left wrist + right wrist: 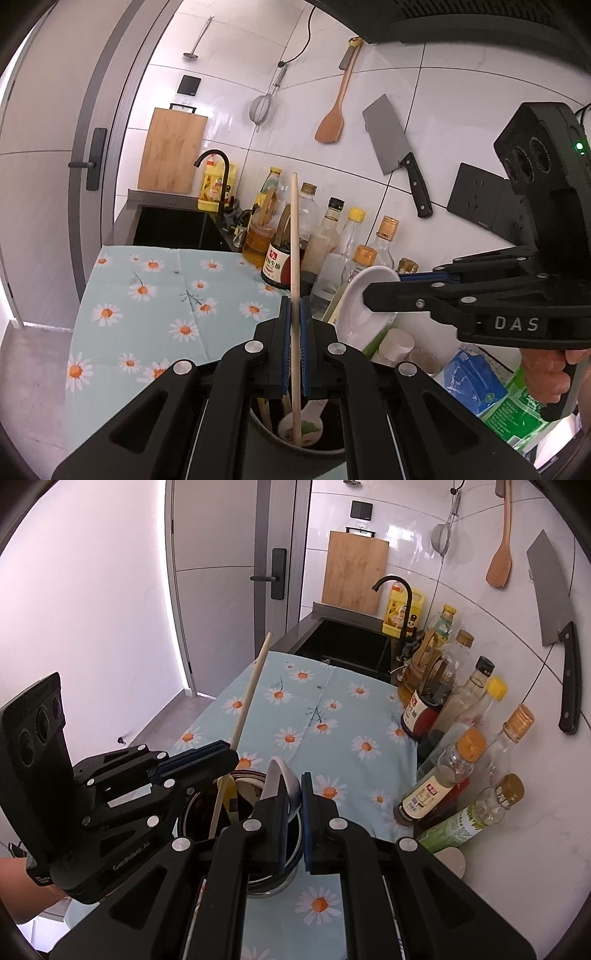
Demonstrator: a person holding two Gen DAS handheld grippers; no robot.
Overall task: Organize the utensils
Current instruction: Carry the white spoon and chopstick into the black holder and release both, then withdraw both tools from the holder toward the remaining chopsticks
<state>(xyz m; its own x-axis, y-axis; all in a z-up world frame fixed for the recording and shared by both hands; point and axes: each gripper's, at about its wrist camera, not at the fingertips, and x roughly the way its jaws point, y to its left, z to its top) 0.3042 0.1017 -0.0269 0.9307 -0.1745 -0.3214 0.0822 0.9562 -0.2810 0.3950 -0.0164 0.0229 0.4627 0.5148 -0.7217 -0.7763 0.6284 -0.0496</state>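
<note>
The left tongs [294,314] are pinching a long wooden chopstick [294,236] between their blue pads, jaws drawn narrow on it. The stick is light, stiff and smooth, so it is likely to swivel in a grip taken at one spot only; here the pads are clamping it low on the shaft, which is leaving most of its length free above. Its long axis is standing close to upright, with the upper end pointing toward the wall tiles and the lower end reaching down into the dark utensil holder [295,448], where a patterned ceramic spoon [301,424] is already lying.

The right tongs [294,794] are gripping a white ceramic spoon [282,775], also with jaws narrow. This piece is heavier, glazed and slippery, and it would probably chip if dropped into the holder; the handle seems the safer place to hold, though exactly where the pads are meeting it is hard to make out. In the left wrist view its bowl [364,295] is facing up and away from the tongs, with the body slanting downward toward the holder.

The holder [207,812] is sitting on the daisy-print cloth [332,720] covering the surface, at the near end, well apart from the sink [343,642] at the far end. A row of bottles [439,775] is lining the wall-side edge.
</note>
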